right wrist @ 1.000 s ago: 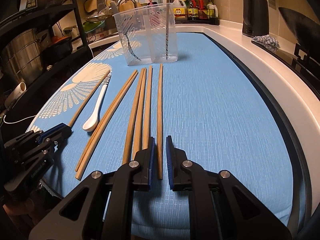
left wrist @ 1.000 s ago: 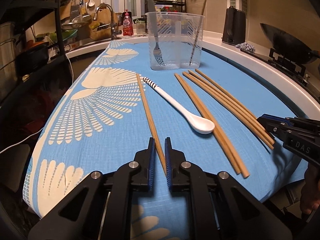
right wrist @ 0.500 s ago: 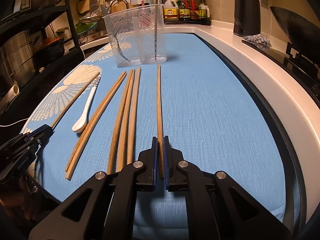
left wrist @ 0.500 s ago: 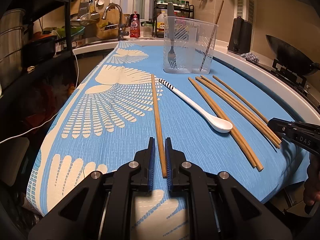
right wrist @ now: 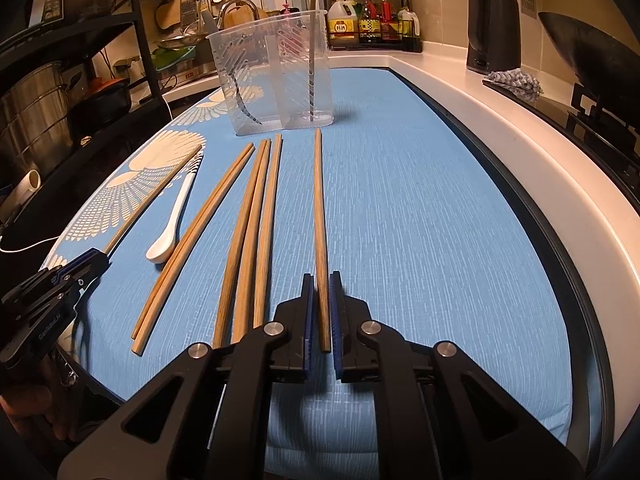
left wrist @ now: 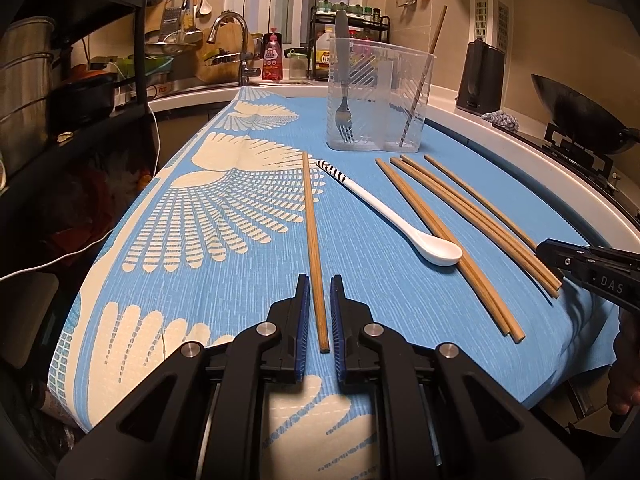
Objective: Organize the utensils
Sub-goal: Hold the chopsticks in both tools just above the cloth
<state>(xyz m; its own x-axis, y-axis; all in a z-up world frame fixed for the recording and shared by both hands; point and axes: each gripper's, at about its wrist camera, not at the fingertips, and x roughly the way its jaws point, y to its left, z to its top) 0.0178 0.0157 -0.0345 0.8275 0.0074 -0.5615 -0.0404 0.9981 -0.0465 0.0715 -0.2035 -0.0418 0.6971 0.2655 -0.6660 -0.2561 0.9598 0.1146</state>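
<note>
Wooden chopsticks lie on a blue cloth with white feather print. My left gripper [left wrist: 319,284] straddles the near end of the leftmost chopstick [left wrist: 312,232], jaws slightly apart, not touching it. My right gripper [right wrist: 321,280] straddles the near end of the rightmost chopstick [right wrist: 319,220], jaws narrowly apart on each side of it. Several more chopsticks [right wrist: 248,232] and a white spoon [left wrist: 400,220] lie between. A clear plastic holder [left wrist: 378,92] stands at the far end with a fork [left wrist: 343,108] and one chopstick [left wrist: 420,80] in it.
A white counter edge [right wrist: 520,152] runs along the right, with a black kettle [right wrist: 494,32] and a wok [left wrist: 580,116] beyond. A sink and faucet [left wrist: 236,40] lie behind. A dark metal rack with pots [left wrist: 36,80] stands at the left.
The right gripper's jaws, closed on the rightmost chopstick half a second ago, have opened a little. The left gripper has drawn back along the leftmost chopstick and its jaws sit wider apart.
</note>
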